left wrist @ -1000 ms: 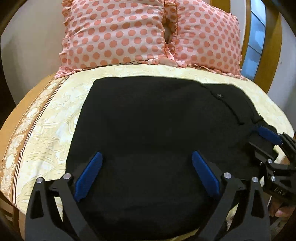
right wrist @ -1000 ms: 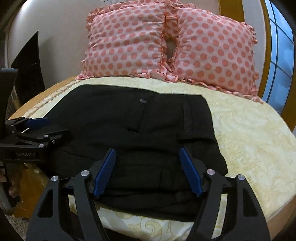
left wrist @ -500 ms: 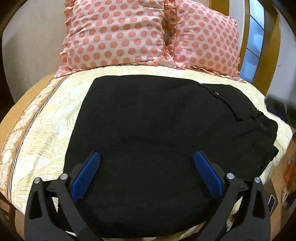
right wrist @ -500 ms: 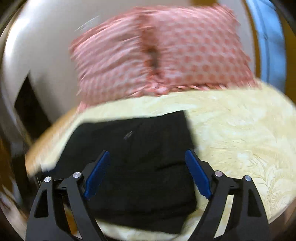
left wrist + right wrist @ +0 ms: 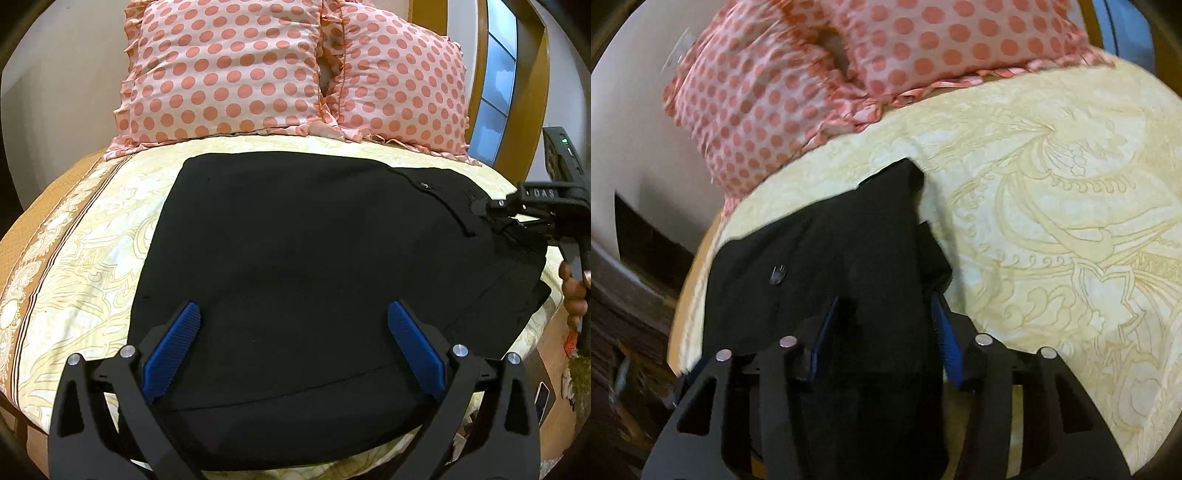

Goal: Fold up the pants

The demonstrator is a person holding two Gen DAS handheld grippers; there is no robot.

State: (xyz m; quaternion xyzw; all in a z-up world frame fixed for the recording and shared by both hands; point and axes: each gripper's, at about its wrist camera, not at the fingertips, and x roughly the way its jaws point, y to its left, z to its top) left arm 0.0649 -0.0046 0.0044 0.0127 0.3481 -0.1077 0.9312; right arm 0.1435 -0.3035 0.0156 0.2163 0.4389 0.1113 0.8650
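Black pants (image 5: 314, 266) lie folded in a flat rectangle on the cream patterned bedspread (image 5: 92, 251), waistband and button to the right. My left gripper (image 5: 291, 343) is open, its blue pads (image 5: 173, 347) hovering over the near edge of the pants, holding nothing. My right gripper (image 5: 882, 332) has its jaws closed partway on the waist end of the pants (image 5: 849, 258), with black cloth bunched between the blue pads (image 5: 947, 350). In the left wrist view the right gripper (image 5: 517, 218) sits at the pants' right end.
Two pink polka-dot pillows (image 5: 229, 70) lean against the wall at the head of the bed. A wooden window frame (image 5: 528, 85) stands at the right. The bed's orange border (image 5: 22, 236) runs along the left. Open bedspread (image 5: 1071, 221) lies right of the pants.
My right gripper swung over to the waist end, dropped onto the pants and closed on the cloth. My left gripper stayed open over the near edge, hardly moving.
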